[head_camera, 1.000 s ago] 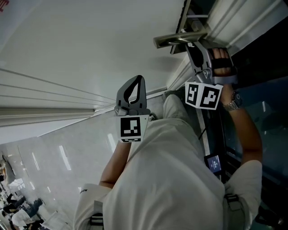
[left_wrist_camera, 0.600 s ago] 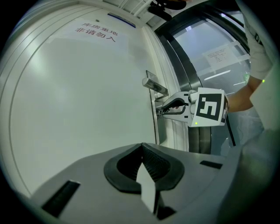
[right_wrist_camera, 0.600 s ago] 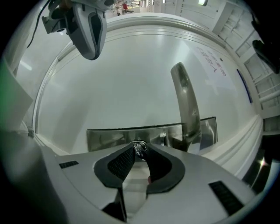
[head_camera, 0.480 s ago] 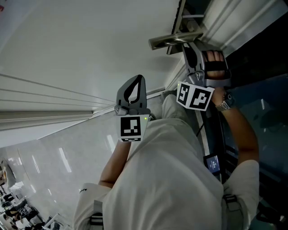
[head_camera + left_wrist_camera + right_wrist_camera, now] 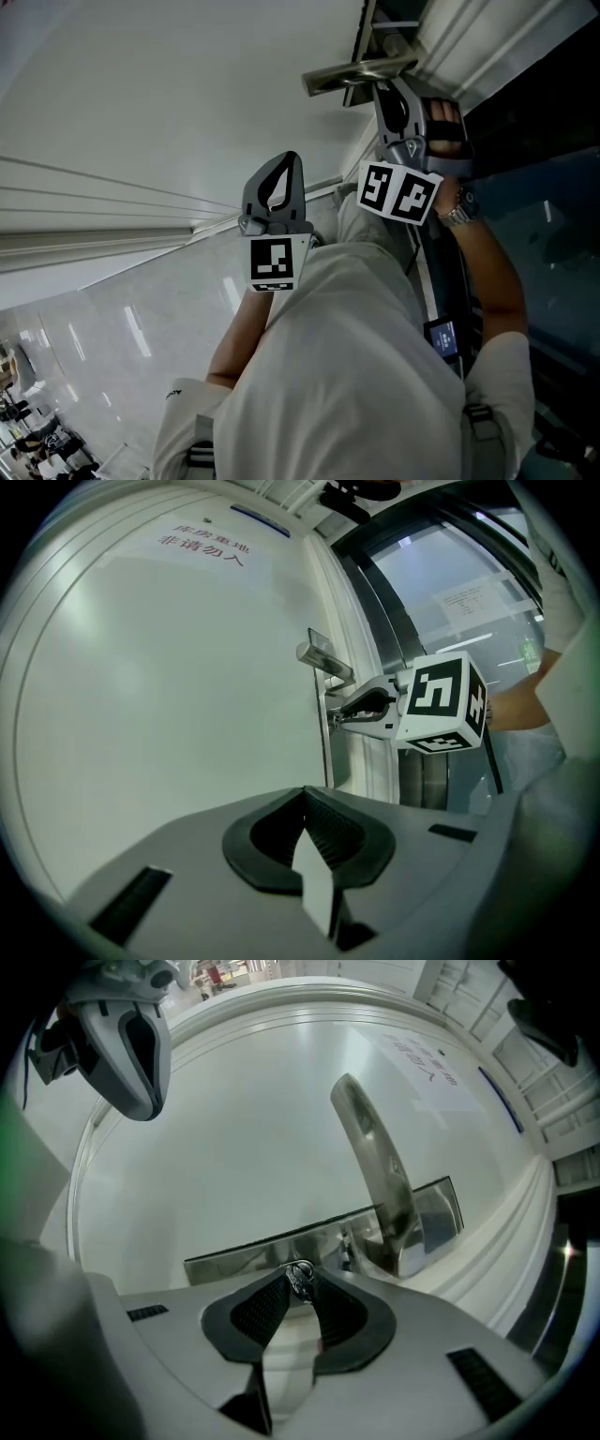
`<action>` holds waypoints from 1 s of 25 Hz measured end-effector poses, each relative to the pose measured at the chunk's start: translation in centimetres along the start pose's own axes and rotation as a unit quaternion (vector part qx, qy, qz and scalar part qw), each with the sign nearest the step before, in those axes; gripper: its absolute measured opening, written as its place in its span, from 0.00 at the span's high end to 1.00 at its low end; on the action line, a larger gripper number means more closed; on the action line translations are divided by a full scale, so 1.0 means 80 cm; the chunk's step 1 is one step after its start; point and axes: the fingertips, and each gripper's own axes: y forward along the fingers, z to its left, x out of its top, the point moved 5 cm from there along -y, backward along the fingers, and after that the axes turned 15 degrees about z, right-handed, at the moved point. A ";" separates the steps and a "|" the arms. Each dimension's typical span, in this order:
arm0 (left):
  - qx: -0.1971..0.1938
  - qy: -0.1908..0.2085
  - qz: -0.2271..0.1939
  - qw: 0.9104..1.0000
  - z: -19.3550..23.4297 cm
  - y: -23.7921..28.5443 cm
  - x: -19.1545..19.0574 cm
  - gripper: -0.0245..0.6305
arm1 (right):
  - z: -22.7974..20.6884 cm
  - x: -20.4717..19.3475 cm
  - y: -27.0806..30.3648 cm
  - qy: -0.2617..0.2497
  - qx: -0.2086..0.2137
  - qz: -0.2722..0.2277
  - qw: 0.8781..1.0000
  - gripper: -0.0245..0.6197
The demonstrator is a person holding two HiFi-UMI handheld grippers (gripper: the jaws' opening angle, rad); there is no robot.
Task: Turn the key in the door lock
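Observation:
In the right gripper view, a small metal key [image 5: 300,1280] sticks out of the steel lock plate [image 5: 234,1258] on the white door [image 5: 244,1138], below the lever handle [image 5: 377,1171]. My right gripper [image 5: 301,1285] has just been closing and is shut on the key's head, which sits pinched between the dark pads. The head view shows the right gripper [image 5: 384,92] at the plate under the handle [image 5: 352,73]. My left gripper [image 5: 287,159] hangs back from the door, shut with nothing in it; its tips [image 5: 305,797] meet in the left gripper view.
A dark glass panel and frame [image 5: 544,187] run along the door's right edge. A printed notice [image 5: 202,547] is stuck high on the door. The person's light trousers [image 5: 347,375] fill the lower middle of the head view, above a glossy tiled floor [image 5: 103,337].
The right gripper's marker cube has rolled and shifted left and slightly up in the head view, staying at the lock plate. The left gripper has barely moved.

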 end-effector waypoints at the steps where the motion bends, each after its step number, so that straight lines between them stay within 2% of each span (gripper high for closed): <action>1: 0.000 0.000 -0.001 1.000 -0.001 0.000 0.000 0.95 | -0.001 0.000 0.000 0.006 0.002 0.001 1.000 0.84; 6: 0.001 0.000 -0.002 1.000 -0.002 -0.004 0.000 0.95 | -0.003 0.001 -0.001 0.041 0.017 0.005 0.999 0.84; 11: 0.002 0.000 -0.002 1.000 -0.002 -0.007 -0.002 0.95 | -0.006 0.000 0.000 0.101 0.040 0.002 0.994 0.85; 20: 0.006 -0.004 -0.002 1.000 0.001 -0.010 -0.004 0.95 | -0.008 -0.001 -0.001 0.151 0.052 -0.004 0.987 0.85; 23: 0.005 -0.004 -0.003 1.000 0.001 -0.010 -0.005 0.95 | -0.009 -0.003 0.001 0.169 0.053 -0.010 0.984 0.88; 25: 0.006 -0.004 -0.002 1.000 0.001 -0.011 -0.005 0.95 | -0.008 -0.004 0.002 0.198 0.063 -0.015 0.978 0.94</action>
